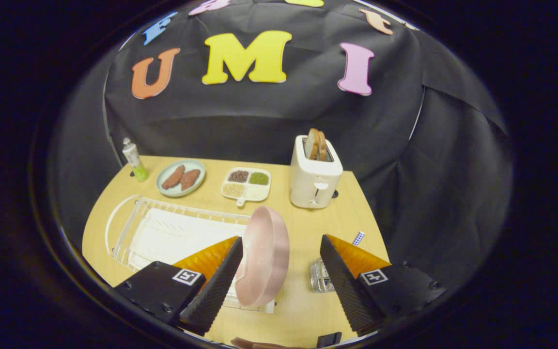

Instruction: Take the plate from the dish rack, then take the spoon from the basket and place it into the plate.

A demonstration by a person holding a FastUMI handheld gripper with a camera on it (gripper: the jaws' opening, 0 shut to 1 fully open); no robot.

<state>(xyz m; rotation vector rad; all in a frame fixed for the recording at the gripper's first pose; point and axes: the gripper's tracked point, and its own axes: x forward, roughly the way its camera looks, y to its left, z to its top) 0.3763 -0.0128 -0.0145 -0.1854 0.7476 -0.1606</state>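
The pink plate [264, 257] stands on edge in the white rack [162, 232] at lower centre of the frame, between the fingers and close by the left one. The gripper [279, 271] is open, jaws wide apart. The plate looks light, stiff and likely smooth; its upper rim seems the best hold.

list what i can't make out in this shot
- Spoon: not discernible; the tool, open, has one finger covering most of the basket.
- Pink plate: standing on edge between the fingers; whether it touches the near one is unclear.
- Dish rack: near end hidden by a finger.
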